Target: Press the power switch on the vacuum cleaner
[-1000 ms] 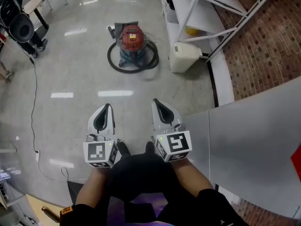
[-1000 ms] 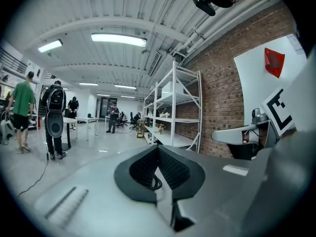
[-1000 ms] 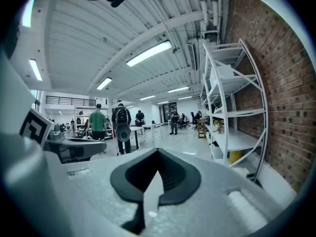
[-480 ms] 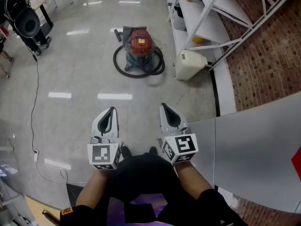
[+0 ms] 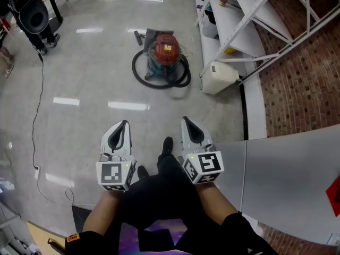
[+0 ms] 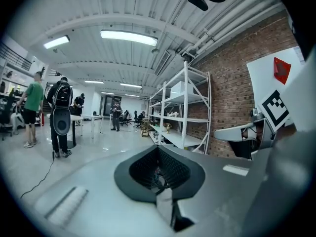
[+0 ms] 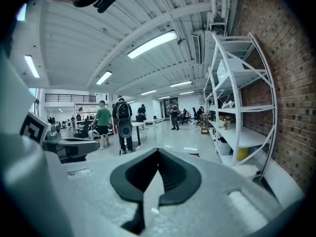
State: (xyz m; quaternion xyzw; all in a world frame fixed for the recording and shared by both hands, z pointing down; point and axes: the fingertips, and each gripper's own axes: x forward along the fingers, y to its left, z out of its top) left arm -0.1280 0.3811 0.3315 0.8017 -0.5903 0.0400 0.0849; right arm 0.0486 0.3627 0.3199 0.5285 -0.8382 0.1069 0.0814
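Only the head view shows the vacuum cleaner (image 5: 163, 57), on the floor beside the shelf (image 5: 234, 23), well ahead of the left gripper (image 5: 122, 126) and right gripper (image 5: 187, 122). Their own views show both pairs of fingers pressed together, holding nothing.

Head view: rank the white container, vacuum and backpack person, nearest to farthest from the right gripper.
From the right gripper:
1. White container, ahead to the right, at the shelf's foot.
2. Vacuum, ahead on open floor, slightly left.
3. Backpack person, far upper-left corner.
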